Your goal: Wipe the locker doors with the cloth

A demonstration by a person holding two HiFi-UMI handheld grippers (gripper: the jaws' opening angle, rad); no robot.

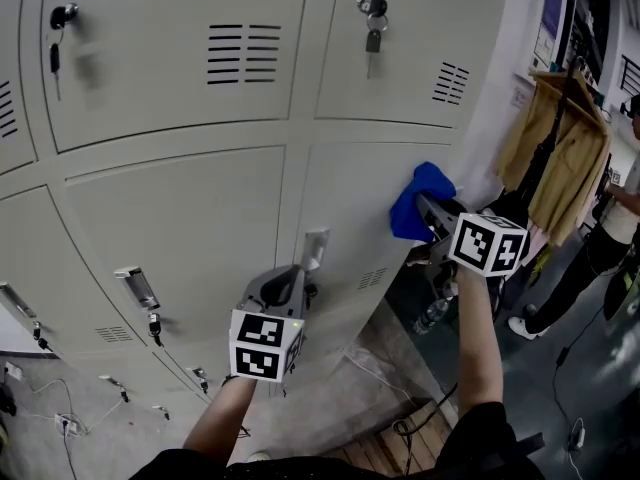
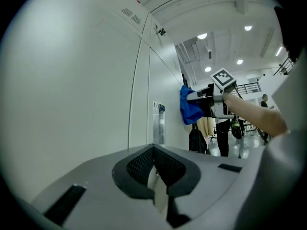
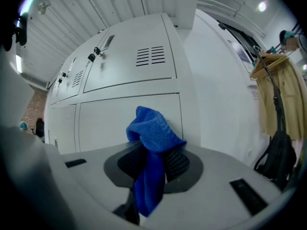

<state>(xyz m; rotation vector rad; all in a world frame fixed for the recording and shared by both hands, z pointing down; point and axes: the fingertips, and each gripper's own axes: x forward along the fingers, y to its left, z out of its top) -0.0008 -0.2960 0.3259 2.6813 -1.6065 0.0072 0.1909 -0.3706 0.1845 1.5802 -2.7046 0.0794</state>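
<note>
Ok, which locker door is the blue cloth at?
The lower door of the rightmost column, under the door with keys hanging in its lock. The right gripper holds the blue cloth at its right edge.

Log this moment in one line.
right hand-held gripper: shut on blue cloth | blue cloth: by locker door | left hand-held gripper: shut, empty

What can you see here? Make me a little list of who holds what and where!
place: a wall of grey lockers
right gripper: shut on the blue cloth
where the cloth is: by the right edge of a lower locker door
left gripper: jaws together, holding nothing, near a door handle
extras: keys hanging from an upper lock
</note>
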